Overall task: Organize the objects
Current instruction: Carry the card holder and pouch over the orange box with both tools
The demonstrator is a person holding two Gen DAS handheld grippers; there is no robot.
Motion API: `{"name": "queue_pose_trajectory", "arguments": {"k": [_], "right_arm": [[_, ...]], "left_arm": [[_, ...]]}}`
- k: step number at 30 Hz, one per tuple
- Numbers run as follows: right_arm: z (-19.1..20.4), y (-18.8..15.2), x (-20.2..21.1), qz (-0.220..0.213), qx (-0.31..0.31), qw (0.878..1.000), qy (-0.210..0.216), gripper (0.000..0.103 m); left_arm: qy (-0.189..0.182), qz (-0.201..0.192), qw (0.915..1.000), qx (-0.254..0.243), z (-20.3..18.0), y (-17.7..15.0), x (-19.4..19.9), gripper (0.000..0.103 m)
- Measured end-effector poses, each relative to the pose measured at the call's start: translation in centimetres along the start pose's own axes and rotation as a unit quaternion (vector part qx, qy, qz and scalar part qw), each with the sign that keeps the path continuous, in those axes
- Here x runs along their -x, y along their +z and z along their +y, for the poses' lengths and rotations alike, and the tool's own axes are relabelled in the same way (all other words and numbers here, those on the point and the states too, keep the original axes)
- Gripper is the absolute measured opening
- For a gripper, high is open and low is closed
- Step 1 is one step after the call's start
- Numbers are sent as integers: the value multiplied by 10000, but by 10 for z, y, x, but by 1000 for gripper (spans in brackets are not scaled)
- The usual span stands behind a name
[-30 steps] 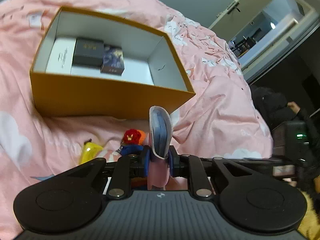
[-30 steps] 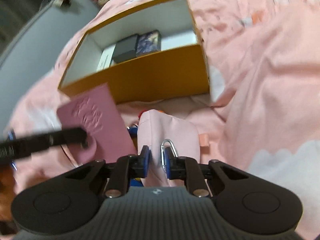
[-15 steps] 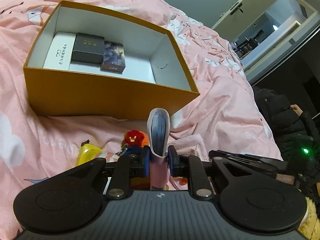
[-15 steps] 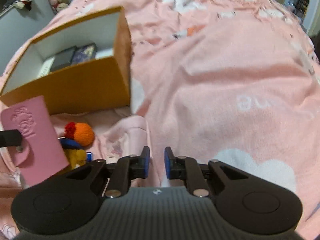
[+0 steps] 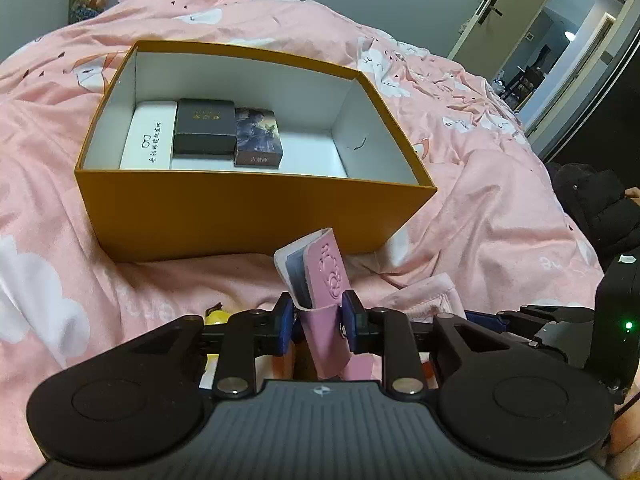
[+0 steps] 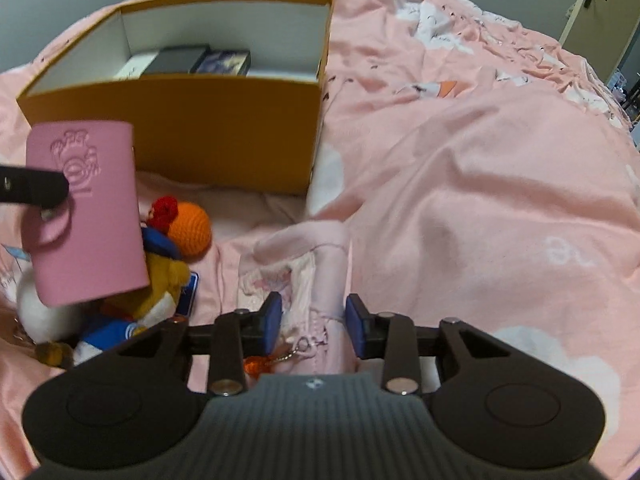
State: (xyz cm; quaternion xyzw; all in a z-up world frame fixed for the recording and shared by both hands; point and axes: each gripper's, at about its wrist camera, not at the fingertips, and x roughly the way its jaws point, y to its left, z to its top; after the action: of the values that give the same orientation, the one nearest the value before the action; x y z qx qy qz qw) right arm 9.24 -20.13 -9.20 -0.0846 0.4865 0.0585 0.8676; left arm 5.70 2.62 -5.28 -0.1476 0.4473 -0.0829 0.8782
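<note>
A pink bedspread (image 5: pixel 500 208) with white cloud prints fills both views, and on it stands the orange box (image 5: pixel 248 216), open at the top with a white lining. Inside, along its left end, lie a white case (image 5: pixel 148 136), a black box (image 5: pixel 205 126) overlapping it, and a small dark picture box (image 5: pixel 258 138) touching that one; the right part of the floor is bare white. My left gripper (image 5: pixel 318 320) is closed tight on the pink wallet (image 5: pixel 326 304), which stands almost upright between my blue pads, tilted a little left, with dark card edges showing at its top; it hangs in front of the box's near wall, outside the box. From the right wrist view the same wallet (image 6: pixel 86 216) shows its embossed face, one black finger (image 6: pixel 34 186) of my left gripper crossing it, and it covers part of the toy pile. My right gripper (image 6: pixel 314 324) has its pads spread apart, holding nothing, with a rumpled pale pink pouch (image 6: pixel 320 280) lying between and just beyond them. Beside it sit an orange crochet ball (image 6: pixel 190 226) with a red knot and a plush duck (image 6: pixel 132 292), partly hidden behind the wallet. A small orange keyring charm (image 6: pixel 262 364) near my left pad is too blurred to make out.
</note>
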Motion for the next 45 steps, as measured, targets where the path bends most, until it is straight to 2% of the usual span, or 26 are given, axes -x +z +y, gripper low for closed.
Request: {"name": "queue_pose_trajectory", "arguments": {"k": [5,9,16,22,27,32,36,39,42,45], "right_arm": [[-9,1,0,-5,-271,9996,102,23],[-17,9,26,-281,-363,9986,278,22],[-26,45,81,-1032,-277,9924,603,22],[-30,96,98,-1390,-433,9834,1085,22],[-20,138,90,-1636,-442,9799,1056,22],[-9,167,66,-1656,-320,9826,772,22],[-15,185,41,-1535,-435,9843,749,22],[-26,195,35,-1629,-632,9819,727,22],[-38,205,23,-1618,-770,9818,631,22],[-49,213,11,-1585,-921,9808,662,22]], "left_arm": [[-197,-153,9997,68,2,0,0,25],[-519,-272,9982,91,3,5,11,20],[-848,-430,9949,337,11,26,33,20],[-793,-861,9928,232,17,65,62,19],[-443,-1139,9925,40,21,99,67,19],[-325,-986,9946,-30,25,127,40,19],[-370,-641,9973,-39,28,147,3,19],[-387,-371,9985,-98,24,160,-31,19],[-221,-89,9994,-239,15,171,-74,19],[-384,259,9989,63,22,181,-117,19]]}}
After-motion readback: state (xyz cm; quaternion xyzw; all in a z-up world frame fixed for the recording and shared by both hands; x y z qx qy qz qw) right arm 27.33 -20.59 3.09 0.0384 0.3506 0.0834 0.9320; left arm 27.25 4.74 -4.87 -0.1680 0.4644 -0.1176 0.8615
